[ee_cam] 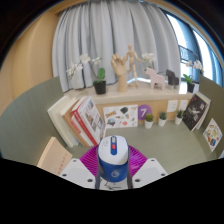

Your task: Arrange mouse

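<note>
A blue and white mouse [112,160] with a red wheel strip sits between my fingers, its nose pointing away from me. My gripper [112,166] is shut on the mouse, with both magenta pads [87,160] pressed to its sides. The mouse hangs above a grey-green tabletop [40,125], held clear of it. The fingertips themselves are hidden under the mouse body.
Beyond the fingers stand upright books [82,118], small potted plants [149,119], picture cards [198,110] and a wooden figure [121,66] before a grey curtain. A tan book [52,155] lies left of the fingers.
</note>
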Motion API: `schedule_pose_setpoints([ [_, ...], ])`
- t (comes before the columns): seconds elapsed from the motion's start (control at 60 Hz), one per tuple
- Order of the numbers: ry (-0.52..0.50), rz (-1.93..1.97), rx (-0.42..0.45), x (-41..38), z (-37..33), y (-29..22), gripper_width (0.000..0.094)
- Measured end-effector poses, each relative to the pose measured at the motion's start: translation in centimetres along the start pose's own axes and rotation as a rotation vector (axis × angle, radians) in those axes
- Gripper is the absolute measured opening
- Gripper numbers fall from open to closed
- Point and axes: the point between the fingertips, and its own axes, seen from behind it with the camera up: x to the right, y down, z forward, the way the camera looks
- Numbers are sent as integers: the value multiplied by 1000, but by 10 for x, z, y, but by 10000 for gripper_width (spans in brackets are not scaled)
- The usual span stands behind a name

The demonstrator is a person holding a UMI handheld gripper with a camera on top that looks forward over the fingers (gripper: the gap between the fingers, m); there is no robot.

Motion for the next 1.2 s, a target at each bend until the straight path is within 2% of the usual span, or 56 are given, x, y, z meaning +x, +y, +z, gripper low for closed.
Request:
schedule_pose_setpoints([
  [0.217, -11, -16, -247, -56, 52, 162, 362],
  [0.367, 15, -23, -343, -57, 60, 229, 375],
  [0.4, 19, -33, -298, -57, 62, 223, 374],
  [0.583, 1, -43, -312, -58, 60, 229, 536],
  [0.6, -6, -38, -317, -59, 59, 229, 566],
  [0.617, -9, -32, -323, -59, 58, 229, 654],
  [0.633, -7, -26, -328, -58, 57, 228, 672],
  [0.667, -2, -18, -328, -55, 53, 223, 766],
  [0.717, -3, -17, -312, -51, 46, 209, 832],
  [1.017, -1, -79, -117, 13, -65, 82, 836],
  [1.2, 34, -56, -23, 75, -141, 42, 839],
])
